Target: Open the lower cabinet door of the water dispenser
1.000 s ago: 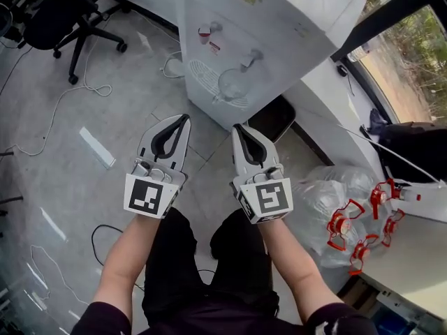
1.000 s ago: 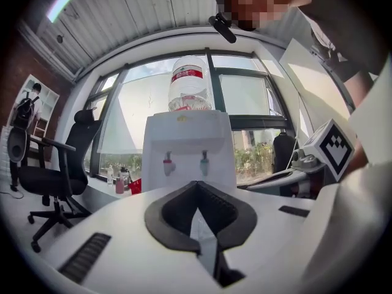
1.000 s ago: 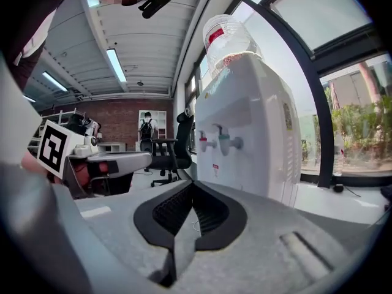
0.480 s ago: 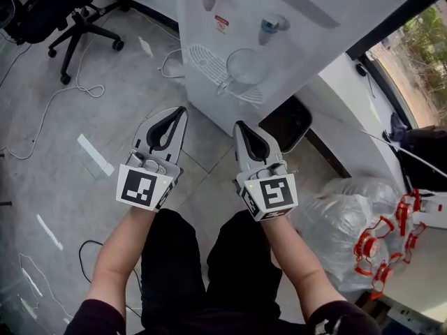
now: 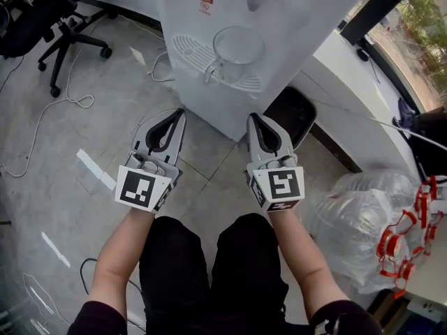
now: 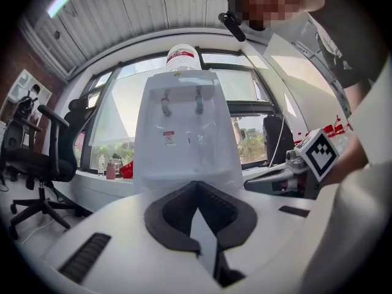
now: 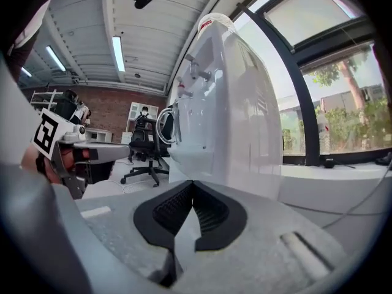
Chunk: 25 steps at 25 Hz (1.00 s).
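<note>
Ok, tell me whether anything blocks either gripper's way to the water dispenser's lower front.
Nothing visible does. The left gripper and right gripper, jaws together and empty, face the water dispenser across bare floor.

There was one water dispenser (image 5: pixel 300 26), with two taps (image 6: pixel 165 106), one bottle (image 6: pixel 182 55) on top and one jug (image 5: pixel 236 46) on its single drip tray (image 5: pixel 188 47). Two grippers showed, one left gripper (image 5: pixel 181 114) and one right gripper (image 5: pixel 252 116), each carrying one marker cube (image 5: pixel 143 190), two in all. One office chair (image 5: pixel 63 16) stood on the floor, and one black bin (image 5: pixel 290 114) sat beside the dispenser.
</note>
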Motion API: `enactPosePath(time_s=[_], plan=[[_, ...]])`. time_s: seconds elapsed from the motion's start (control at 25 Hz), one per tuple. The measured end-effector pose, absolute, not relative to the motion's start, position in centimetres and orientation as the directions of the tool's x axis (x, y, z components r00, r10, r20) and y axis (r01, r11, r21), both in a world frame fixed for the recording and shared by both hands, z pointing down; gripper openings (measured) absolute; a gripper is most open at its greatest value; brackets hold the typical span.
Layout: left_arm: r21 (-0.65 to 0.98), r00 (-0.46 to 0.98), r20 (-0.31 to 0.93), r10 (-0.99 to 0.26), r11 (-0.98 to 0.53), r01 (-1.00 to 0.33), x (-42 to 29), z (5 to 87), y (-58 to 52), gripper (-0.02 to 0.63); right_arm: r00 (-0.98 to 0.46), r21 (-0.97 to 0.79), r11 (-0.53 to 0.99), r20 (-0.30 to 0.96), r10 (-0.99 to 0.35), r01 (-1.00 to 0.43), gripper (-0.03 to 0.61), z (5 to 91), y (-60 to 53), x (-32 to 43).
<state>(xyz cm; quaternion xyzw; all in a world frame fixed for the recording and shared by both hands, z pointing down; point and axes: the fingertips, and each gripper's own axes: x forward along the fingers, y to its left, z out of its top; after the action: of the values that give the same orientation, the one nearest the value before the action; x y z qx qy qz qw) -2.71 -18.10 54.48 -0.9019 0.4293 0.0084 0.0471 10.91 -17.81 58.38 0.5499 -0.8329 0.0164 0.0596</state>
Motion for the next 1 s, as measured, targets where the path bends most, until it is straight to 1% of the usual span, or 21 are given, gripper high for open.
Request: enactPosePath(time_s=[0.12, 0.36, 0.48, 0.72, 0.88, 1.0], plan=[[-0.070, 0.637, -0.045, -0.770, -0.634, -0.770, -2.7, 55.4, -18.0, 0.006, -0.363, 0.062, 0.374, 0.135, -0.922, -0.925, 0.005, 59.3, -17.9, 11.7], [-0.064, 0.635, -0.044, -0.771, -0.632, -0.772, -2.6, 56.6, -18.6, 0.006, -0.323, 0.069, 0.335, 0.146, -0.935, -0.940, 0.025, 60.6, -18.7, 13.1], [-0.088, 0.646, -0.042, -0.762, -0.641, -0.762, -2.1, 57.1, -18.6, 0.006, -0.305, 0.073, 0.317, 0.139, -0.942, -0.946, 0.043, 60.8, -19.3, 13.5], [-0.102, 0.645, -0.041, -0.763, -0.639, -0.763, -2.2, 57.1, -18.8, 0.006, -0.292, 0.075, 0.303, 0.123, -0.948, -0.950, 0.055, 60.8, -19.3, 13.9], [-0.100, 0.646, -0.048, -0.762, -0.639, -0.762, -2.0, 57.1, -18.8, 0.006, -0.257, 0.068, 0.265, 0.111, -0.960, -0.962, 0.069, 60.7, -19.5, 15.4], [-0.106, 0.648, -0.057, -0.760, -0.641, -0.761, -1.9, 56.7, -18.8, 0.006, -0.261, 0.063, 0.269, 0.111, -0.959, -0.961, 0.092, 60.8, -19.7, 15.6]])
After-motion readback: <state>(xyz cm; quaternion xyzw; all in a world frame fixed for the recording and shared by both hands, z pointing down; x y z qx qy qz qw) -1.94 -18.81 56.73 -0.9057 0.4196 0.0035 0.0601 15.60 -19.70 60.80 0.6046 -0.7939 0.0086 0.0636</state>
